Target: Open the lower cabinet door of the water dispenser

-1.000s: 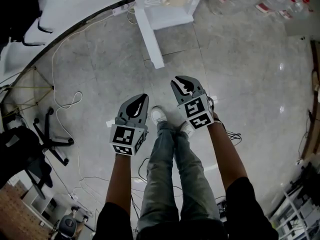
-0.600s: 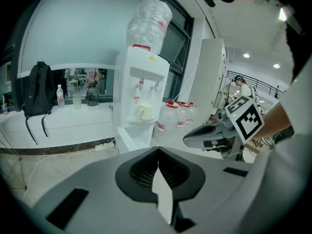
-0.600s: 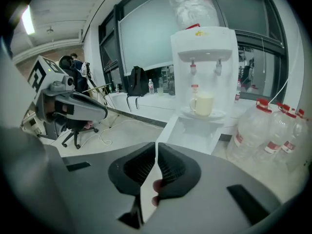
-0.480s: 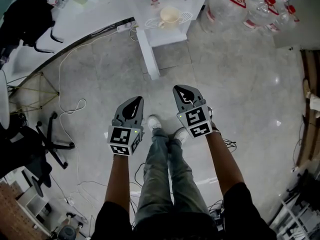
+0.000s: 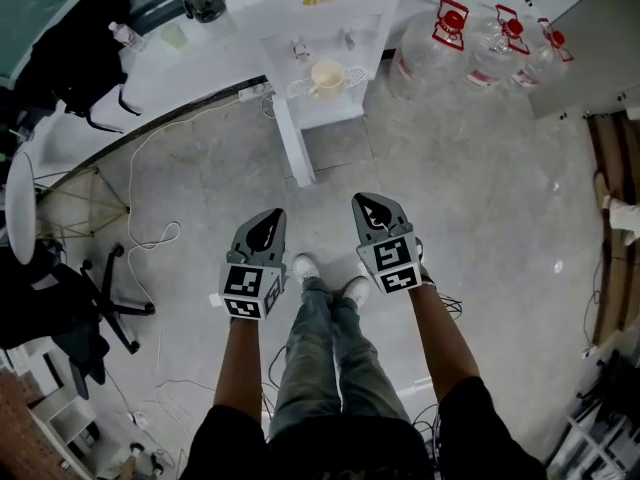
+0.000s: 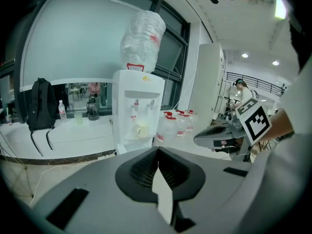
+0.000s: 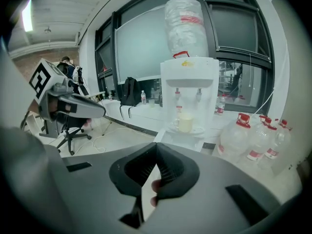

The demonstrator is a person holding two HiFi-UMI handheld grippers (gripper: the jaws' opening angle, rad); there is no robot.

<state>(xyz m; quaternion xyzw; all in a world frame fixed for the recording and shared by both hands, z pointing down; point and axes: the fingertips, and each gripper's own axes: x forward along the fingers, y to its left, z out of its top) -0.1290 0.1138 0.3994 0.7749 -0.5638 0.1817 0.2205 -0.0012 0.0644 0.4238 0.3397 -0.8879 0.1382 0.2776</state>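
The white water dispenser (image 5: 310, 13) stands at the top of the head view with a cream cup (image 5: 327, 75) on its drip tray. A narrow white panel (image 5: 295, 143) juts from its lower left front toward me; it looks like the lower cabinet door swung out. My left gripper (image 5: 266, 218) and right gripper (image 5: 370, 204) hang side by side above my shoes, well short of the dispenser, both shut and empty. In the left gripper view the dispenser (image 6: 137, 112) shows beyond the closed jaws, and in the right gripper view the dispenser (image 7: 189, 89) does too.
Several big water bottles (image 5: 470, 38) stand right of the dispenser. A curved white counter (image 5: 150, 78) with a black backpack (image 6: 39, 106) runs along the left. An office chair (image 5: 100, 288) and loose cables (image 5: 150, 230) lie on the tiled floor at left.
Both grippers have risen and stayed side by side. The head view has swung up, bringing the whole dispenser and the bottles into sight. The right jaws' slit has narrowed shut.
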